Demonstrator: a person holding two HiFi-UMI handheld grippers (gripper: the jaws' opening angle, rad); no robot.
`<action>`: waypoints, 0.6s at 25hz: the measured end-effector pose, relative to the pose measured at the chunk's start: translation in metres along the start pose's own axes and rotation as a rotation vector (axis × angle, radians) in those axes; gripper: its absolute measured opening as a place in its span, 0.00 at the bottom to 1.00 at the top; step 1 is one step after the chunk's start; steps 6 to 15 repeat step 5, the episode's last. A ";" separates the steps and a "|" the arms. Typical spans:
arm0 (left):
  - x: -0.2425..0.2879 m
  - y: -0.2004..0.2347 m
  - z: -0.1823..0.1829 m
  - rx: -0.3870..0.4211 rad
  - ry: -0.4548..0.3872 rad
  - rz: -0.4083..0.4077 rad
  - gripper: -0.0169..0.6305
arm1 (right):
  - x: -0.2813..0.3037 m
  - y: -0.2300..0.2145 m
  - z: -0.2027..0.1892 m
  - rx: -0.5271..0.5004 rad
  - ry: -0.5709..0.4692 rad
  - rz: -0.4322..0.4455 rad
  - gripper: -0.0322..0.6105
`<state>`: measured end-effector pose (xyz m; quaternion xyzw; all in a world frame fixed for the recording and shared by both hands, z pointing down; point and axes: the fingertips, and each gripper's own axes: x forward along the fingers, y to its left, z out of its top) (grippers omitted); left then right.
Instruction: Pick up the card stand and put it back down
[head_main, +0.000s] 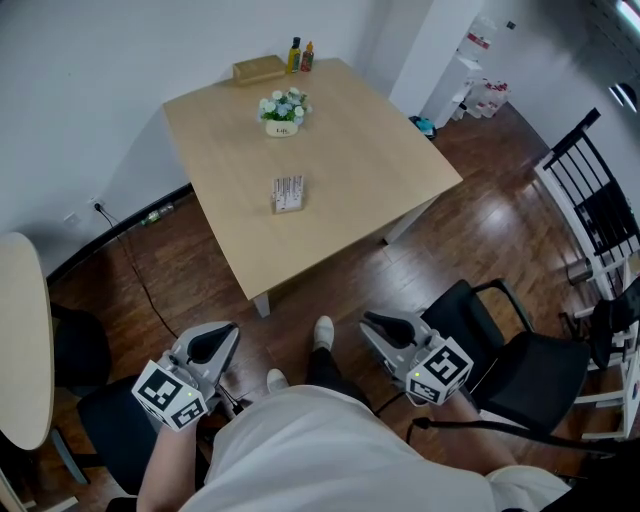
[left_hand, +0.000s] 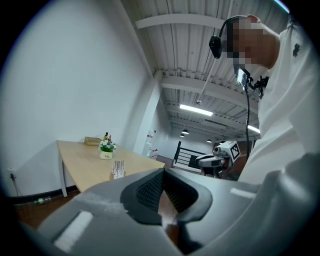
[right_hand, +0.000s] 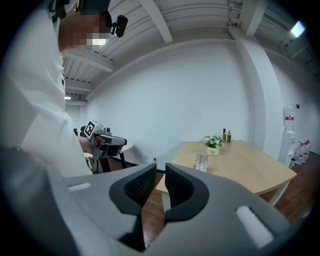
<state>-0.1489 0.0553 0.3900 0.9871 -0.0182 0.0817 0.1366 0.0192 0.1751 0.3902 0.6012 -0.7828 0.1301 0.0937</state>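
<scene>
**Q:** Where is the card stand, and how far along is the task?

**A:** The card stand stands upright near the middle of a light wooden table. Nothing touches it. A small pot of flowers sits at its 12 o'clock. Further that way, at the table's far edge, are a tan box and two small bottles. The person stands well back from the table. The left gripper is at the stand's 7 o'clock and the right gripper at its 5 o'clock, both close to the body. A stand resting on the table suits two stages equally: waiting to be lifted, or already set back down. These pictures cannot settle which.

**Q:** What are the jaws doing?

**A:** The left gripper's padded tips are pressed together with nothing between them. The right gripper's pads stand a narrow slit apart, also empty, with only floor showing through.

**Q:** What does each view add?

**A:** Only the head view shows the whole layout, the gap of bare floor before the table, and a black chair at 3 o'clock of the right gripper. Only the gripper views show the jaws plainly. The left gripper view also catches ceiling lights and a black railing. The right gripper view shows a water dispenser by the wall, at 3 o'clock of the table.
</scene>
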 end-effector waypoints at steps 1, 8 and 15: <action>0.001 0.000 0.000 -0.001 -0.001 -0.004 0.01 | 0.000 0.000 0.000 0.000 0.001 -0.002 0.14; 0.002 -0.003 0.004 -0.018 -0.019 -0.024 0.02 | -0.002 -0.001 -0.001 -0.002 0.008 -0.010 0.14; 0.002 -0.003 0.004 -0.018 -0.019 -0.024 0.02 | -0.002 -0.001 -0.001 -0.002 0.008 -0.010 0.14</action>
